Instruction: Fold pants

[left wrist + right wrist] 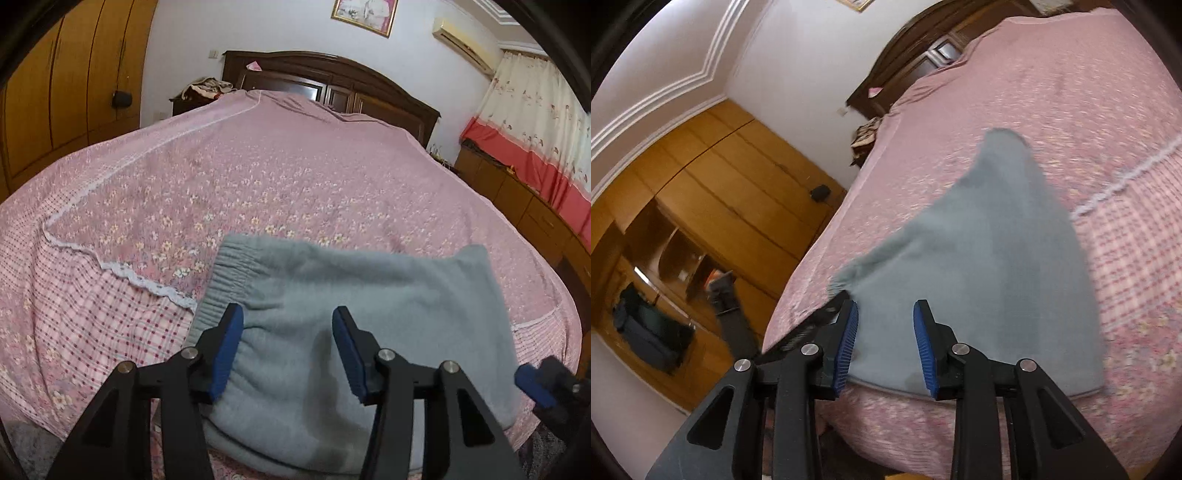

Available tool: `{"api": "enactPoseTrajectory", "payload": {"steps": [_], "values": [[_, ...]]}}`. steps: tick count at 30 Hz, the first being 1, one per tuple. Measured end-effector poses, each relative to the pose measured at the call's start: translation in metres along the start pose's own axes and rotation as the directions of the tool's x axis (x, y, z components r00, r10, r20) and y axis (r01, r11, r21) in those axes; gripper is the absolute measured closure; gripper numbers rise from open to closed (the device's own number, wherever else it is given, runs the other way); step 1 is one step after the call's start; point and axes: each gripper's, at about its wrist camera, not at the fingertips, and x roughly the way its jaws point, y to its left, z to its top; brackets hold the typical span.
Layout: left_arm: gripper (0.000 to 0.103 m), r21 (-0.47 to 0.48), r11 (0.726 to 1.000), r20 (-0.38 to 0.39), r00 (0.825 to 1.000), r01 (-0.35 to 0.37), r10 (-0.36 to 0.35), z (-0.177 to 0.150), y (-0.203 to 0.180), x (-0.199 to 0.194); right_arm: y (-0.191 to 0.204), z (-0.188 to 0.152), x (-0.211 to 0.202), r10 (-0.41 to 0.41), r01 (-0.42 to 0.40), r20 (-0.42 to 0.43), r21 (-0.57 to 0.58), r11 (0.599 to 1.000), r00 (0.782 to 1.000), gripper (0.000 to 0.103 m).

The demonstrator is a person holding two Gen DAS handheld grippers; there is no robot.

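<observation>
Grey-blue pants (332, 295) lie folded on the pink floral bedspread (240, 177) near the bed's front edge, with the elastic waistband (236, 266) at their left. My left gripper (287, 313) hovers over the near part of the pants, open, and its blue pads (225, 354) show only flat cloth between them. In the right wrist view the pants (979, 266) run away from me to a narrow far end. My right gripper (885, 306) stands open above their near edge, gripping nothing. Its blue tip (532, 384) shows at the pants' right corner.
A wooden wardrobe (55, 92) stands left of the bed and a dark headboard (332, 85) at its far end. A low cabinet (517, 195) and curtains (535, 122) line the right side. A nightstand beside the headboard carries a heap of clothes (207, 88).
</observation>
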Motion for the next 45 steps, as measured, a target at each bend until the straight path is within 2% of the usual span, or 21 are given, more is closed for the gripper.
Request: {"api": "enactPoseTrajectory", "payload": {"steps": [3, 6, 11, 12, 13, 15, 18, 21, 25, 29, 32, 35, 38, 40, 42, 45], "values": [[0.049, 0.02, 1.0, 0.011, 1.0, -0.008, 0.007, -0.002, -0.003, -0.002, 0.007, -0.002, 0.001, -0.005, 0.005, -0.012, -0.024, 1.0, 1.0, 0.069], [0.048, 0.026, 1.0, 0.015, 1.0, -0.01, 0.01, -0.006, -0.004, -0.002, -0.001, 0.003, -0.004, -0.006, 0.006, -0.016, 0.02, 1.0, 1.0, 0.069], [0.044, 0.046, 0.999, 0.02, 1.0, -0.019, 0.018, -0.007, -0.007, 0.001, -0.003, 0.021, -0.026, -0.007, 0.005, 0.032, 0.057, 0.998, 0.999, 0.063], [0.044, 0.047, 0.999, 0.02, 1.0, -0.019, 0.018, -0.007, -0.009, 0.002, -0.003, 0.027, -0.032, -0.03, 0.029, 0.04, 0.042, 0.999, 0.999, 0.056], [0.044, 0.046, 0.999, 0.02, 1.0, -0.018, 0.017, -0.007, -0.009, 0.002, -0.003, 0.033, -0.036, -0.058, 0.057, 0.041, 0.028, 0.998, 0.997, 0.043], [0.044, 0.042, 0.999, 0.02, 1.0, -0.013, 0.012, -0.007, -0.009, 0.003, -0.009, 0.046, -0.04, -0.124, 0.124, 0.025, 0.009, 0.992, 0.992, 0.034], [0.044, 0.033, 0.999, 0.02, 1.0, -0.005, 0.004, -0.007, -0.007, 0.003, -0.021, 0.06, -0.046, -0.161, 0.161, 0.0, 0.04, 0.986, 0.987, 0.033], [0.044, 0.032, 0.999, 0.02, 1.0, -0.005, 0.004, -0.007, -0.007, 0.003, -0.03, 0.068, -0.05, -0.183, 0.182, 0.017, 0.054, 0.982, 0.983, 0.033], [0.044, 0.03, 1.0, 0.017, 1.0, 0.001, -0.002, -0.007, -0.007, 0.003, -0.043, 0.069, -0.051, -0.24, 0.241, -0.01, 0.054, 0.969, 0.971, 0.033], [0.044, 0.015, 1.0, 0.017, 1.0, 0.017, -0.017, -0.007, -0.001, -0.001, -0.069, 0.061, -0.064, -0.329, 0.329, -0.048, 0.011, 0.944, 0.943, 0.033], [0.044, 0.019, 1.0, 0.017, 1.0, 0.014, -0.014, -0.007, 0.001, -0.002, -0.076, 0.061, -0.065, -0.271, 0.272, -0.09, -0.003, 0.962, 0.958, 0.033], [0.044, 0.039, 0.999, 0.018, 1.0, 0.0, -0.001, -0.008, -0.003, -0.002, -0.081, 0.065, -0.058, -0.225, 0.227, -0.091, 0.013, 0.974, 0.97, 0.033], [0.044, 0.037, 0.999, 0.018, 1.0, 0.004, -0.004, -0.008, -0.003, -0.001, -0.081, 0.067, -0.041, -0.138, 0.141, -0.117, 0.01, 0.99, 0.983, 0.033], [0.044, 0.032, 0.999, 0.018, 1.0, 0.007, -0.007, -0.008, -0.002, -0.001, -0.077, 0.068, -0.025, -0.108, 0.103, -0.144, -0.041, 0.994, 0.984, 0.033], [0.044, 0.029, 1.0, 0.02, 1.0, 0.007, -0.007, -0.008, -0.003, -0.002, -0.079, 0.071, -0.008, -0.129, 0.119, -0.165, -0.068, 0.991, 0.978, 0.033], [0.044, 0.029, 1.0, 0.02, 1.0, 0.008, -0.009, -0.008, -0.003, -0.002, -0.095, 0.081, 0.015, -0.069, 0.07, -0.209, -0.005, 0.998, 0.976, 0.033]]}}
